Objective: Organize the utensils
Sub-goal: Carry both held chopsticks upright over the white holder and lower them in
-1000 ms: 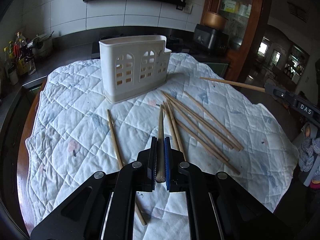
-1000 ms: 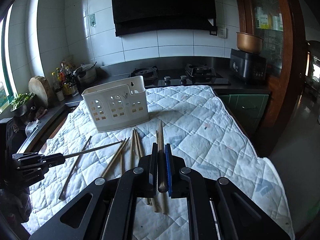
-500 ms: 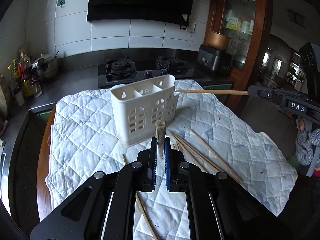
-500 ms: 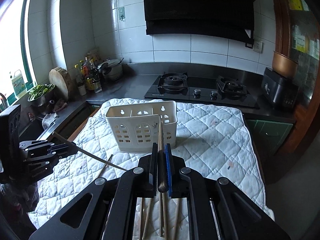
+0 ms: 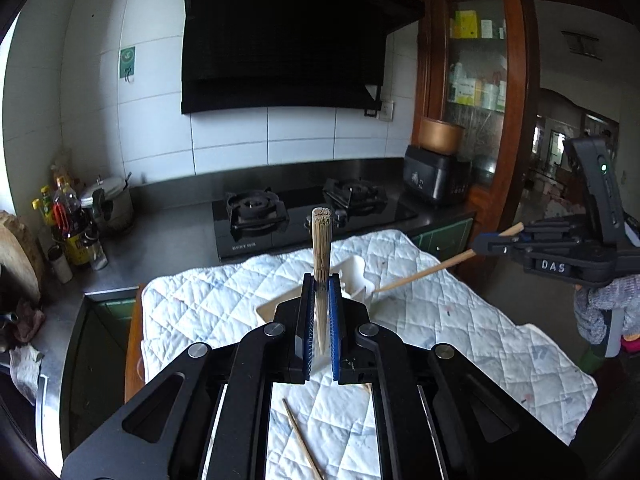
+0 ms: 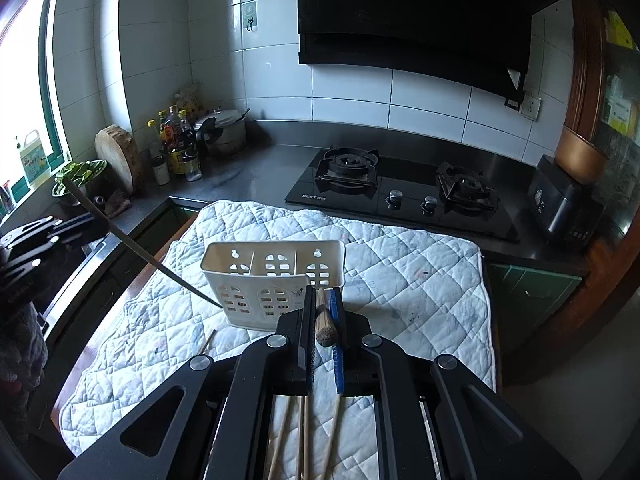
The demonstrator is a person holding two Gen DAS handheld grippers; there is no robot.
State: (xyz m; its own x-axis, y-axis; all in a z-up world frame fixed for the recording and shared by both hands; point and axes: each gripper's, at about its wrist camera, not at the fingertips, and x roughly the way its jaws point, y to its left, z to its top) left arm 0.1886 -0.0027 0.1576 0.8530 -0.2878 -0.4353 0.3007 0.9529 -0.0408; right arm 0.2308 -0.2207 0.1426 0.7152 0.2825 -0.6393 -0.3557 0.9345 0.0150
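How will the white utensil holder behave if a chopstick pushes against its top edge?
The white utensil holder looks like thin perforated plastic, so probably light. It stands tall on a narrow base upon the soft quilted cloth, so a push at the rim may tip or slide it. All three compartments look empty, so nothing weighs it down.

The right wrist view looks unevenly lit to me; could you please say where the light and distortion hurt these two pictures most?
Right wrist view: the window is blown out, and the left gripper and its chopstick show as dark silhouettes. Left wrist view: the range hood is featureless black, the held chopstick looks foreshortened, and wall tiles bow at the edges.
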